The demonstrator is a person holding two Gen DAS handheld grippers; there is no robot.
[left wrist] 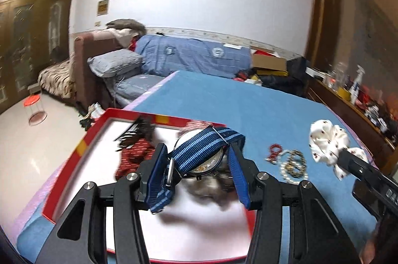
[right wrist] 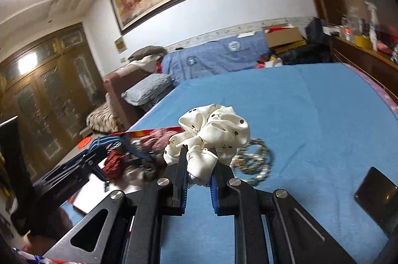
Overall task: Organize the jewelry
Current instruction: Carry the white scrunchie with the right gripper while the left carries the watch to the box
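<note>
In the left wrist view, the left gripper (left wrist: 196, 164) grasps a watch (left wrist: 204, 154) by its blue striped strap, held above the red-rimmed tray (left wrist: 74, 152) lying on the blue bed (left wrist: 248, 102). Beaded bracelets (left wrist: 291, 164) lie on the bed just right of the tray.

In the right wrist view, the right gripper (right wrist: 199, 179) is clenched on a white spotted scrunchie (right wrist: 214, 132), raised beside the bracelets (right wrist: 256, 159). A dark phone (right wrist: 375, 192) lies on the bed at right.
</note>
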